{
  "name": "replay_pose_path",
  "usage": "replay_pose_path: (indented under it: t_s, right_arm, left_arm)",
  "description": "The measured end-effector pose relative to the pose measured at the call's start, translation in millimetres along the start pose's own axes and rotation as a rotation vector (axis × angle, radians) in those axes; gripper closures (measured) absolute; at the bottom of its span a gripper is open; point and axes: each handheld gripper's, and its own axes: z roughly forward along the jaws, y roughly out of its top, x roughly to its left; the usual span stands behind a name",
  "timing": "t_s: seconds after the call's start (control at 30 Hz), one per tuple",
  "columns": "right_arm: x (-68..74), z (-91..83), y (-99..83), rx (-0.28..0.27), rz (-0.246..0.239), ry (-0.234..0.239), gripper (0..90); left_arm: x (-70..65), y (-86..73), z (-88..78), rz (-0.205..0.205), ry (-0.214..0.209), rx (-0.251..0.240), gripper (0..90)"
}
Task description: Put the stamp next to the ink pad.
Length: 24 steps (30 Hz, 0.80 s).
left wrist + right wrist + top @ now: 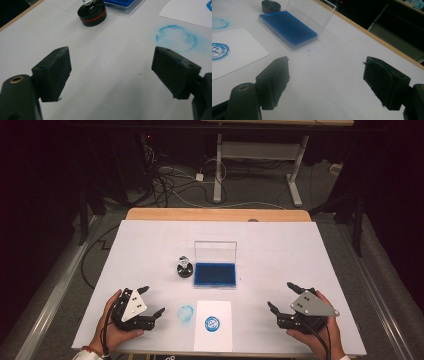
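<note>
The ink pad (215, 274), a blue pad in a clear case with its lid standing upright along the far edge, lies near the middle of the white tabletop (280, 250) and serves as the landmark here. The stamp (184, 267), a round black body with a red band and a clear knob on top, stands upright just to the left of the ink pad, apart from it. On the near side of the ink pad lies a white card (214, 340) that bears a round blue print (212, 323). Left of that card, and nearer to the person than the ink pad, a fainter blue ring (185, 314) marks the tabletop itself. The left tool (152, 302) rests in the person's left hand (107, 322) well to the near left of the ink pad, its jaws spread wide with nothing between them; in the left gripper view its pads (53, 72) stand over bare tabletop, with the stamp beyond them. The right tool (281, 296) sits in the right hand (325, 327) to the near right of the ink pad, jaws likewise wide apart and holding nothing, and the right gripper view looks past them to the ink pad and the card. Neither tool touches the stamp, the ink pad or the card.
</note>
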Motion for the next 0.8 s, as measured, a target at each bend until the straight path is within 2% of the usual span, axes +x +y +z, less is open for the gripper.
replay_pose_path:
  t_s: [0.5, 0.8]
  right_arm:
    - [-0.6, 0.9, -1.2, 0.005, 0.003, 0.003, 20.7]
    - [-3.2, 5.1, -2.3, 0.010, 0.020, 0.019, 20.7]
  left_arm:
    - [0.1, 1.3, 3.0, 0.005, -0.001, 0.013, 15.5]
    - [2.1, 1.1, 3.9, -0.037, 0.012, 0.004, 15.5]
